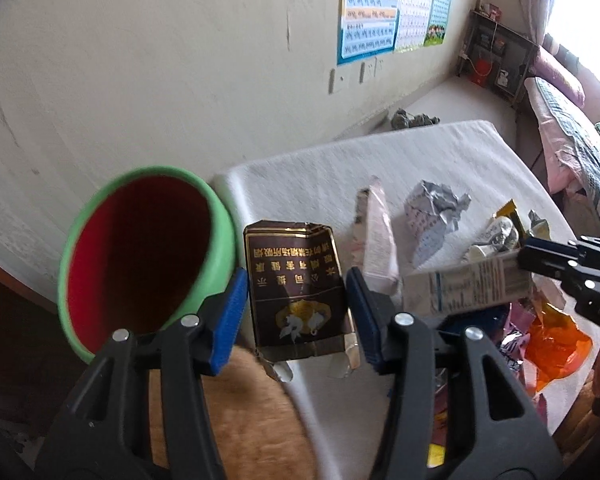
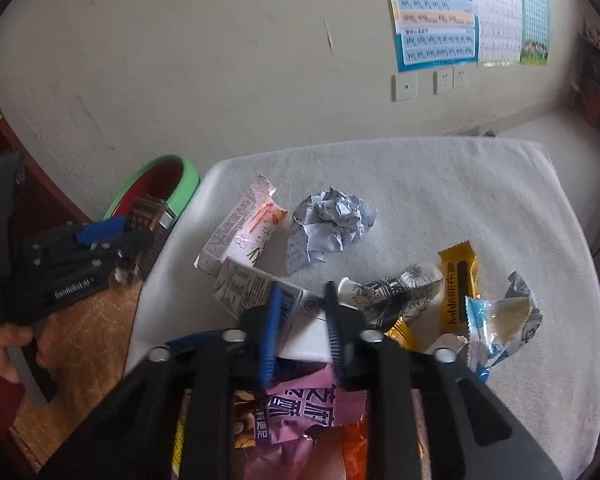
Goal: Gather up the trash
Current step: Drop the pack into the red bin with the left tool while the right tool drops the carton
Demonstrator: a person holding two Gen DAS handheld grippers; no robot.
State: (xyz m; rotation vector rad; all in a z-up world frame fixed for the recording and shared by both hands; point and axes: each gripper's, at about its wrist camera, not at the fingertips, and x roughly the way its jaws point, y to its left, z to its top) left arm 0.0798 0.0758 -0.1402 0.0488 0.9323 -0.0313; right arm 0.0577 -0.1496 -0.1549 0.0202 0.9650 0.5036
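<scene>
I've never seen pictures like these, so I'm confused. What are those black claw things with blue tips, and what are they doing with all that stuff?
Those are hand-held grippers; a person squeezes one in each hand. Each picture comes from a camera on one gripper, looking along its fingers. The left gripper holds a flattened dark brown cigarette pack with gold print beside a green bin with a red inside. The right gripper has closed on a white carton with blue print. Rubbish lies on the white towel-covered surface: a crumpled ball of paper, a yellow snack wrapper, a pink wrapper. They are collecting trash.
</scene>
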